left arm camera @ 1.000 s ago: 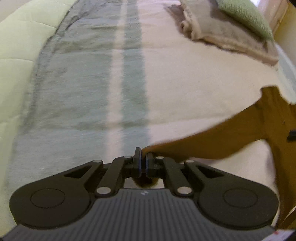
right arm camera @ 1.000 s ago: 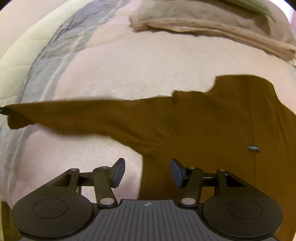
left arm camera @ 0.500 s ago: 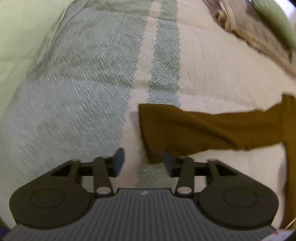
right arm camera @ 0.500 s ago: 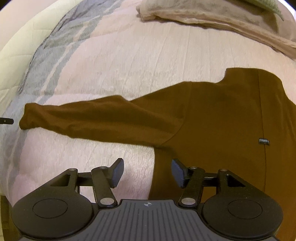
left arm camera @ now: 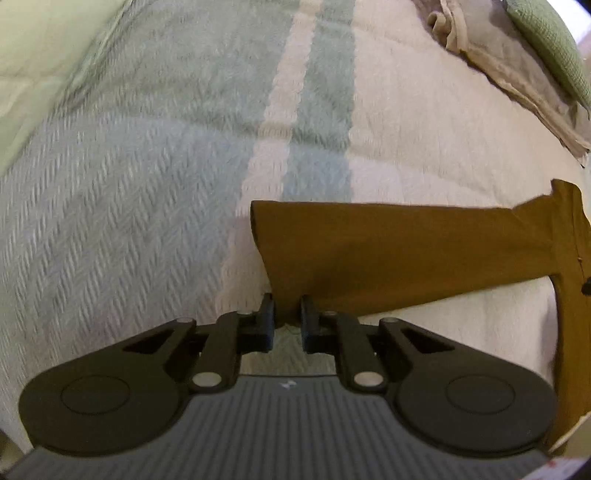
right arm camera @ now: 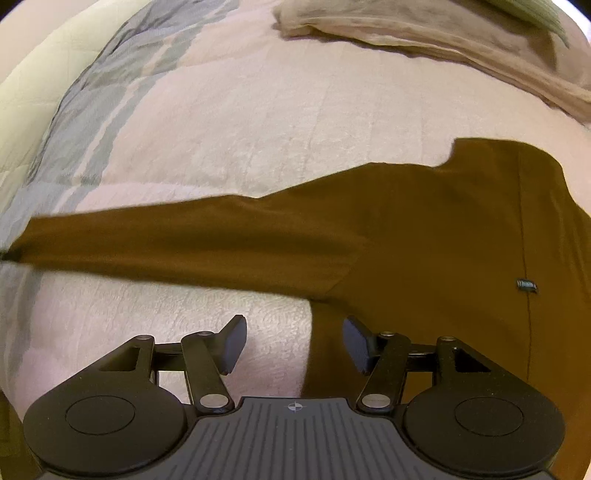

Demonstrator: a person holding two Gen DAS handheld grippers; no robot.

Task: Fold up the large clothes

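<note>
Pinching only the near corner of the cuff, your left gripper (left arm camera: 287,319) has just been closing, and its jaws now stand narrow with the brown sleeve's (left arm camera: 388,251) edge between them. That bite looks thin: lift fast and the corner may slip out, or you may snag the bedspread (left arm camera: 147,206) underneath and drag it along with the cloth.

Your right gripper (right arm camera: 293,345) hangs wide, holding nothing, with the side edge of the brown top (right arm camera: 443,240) between its fingers at about 12 o'clock. Close it carelessly there and you could catch one layer only, which would skew the fold.

Farther out, the sleeve lies stretched toward 9 o'clock in the right wrist view, flat on the bed, while the body spreads toward 3 o'clock. Pull the two ends unevenly and the shoulder will probably bunch.

At 1 o'clock, well apart, a beige blanket (right arm camera: 424,33) lies crumpled; a wide swing could land the sleeve on it.
</note>
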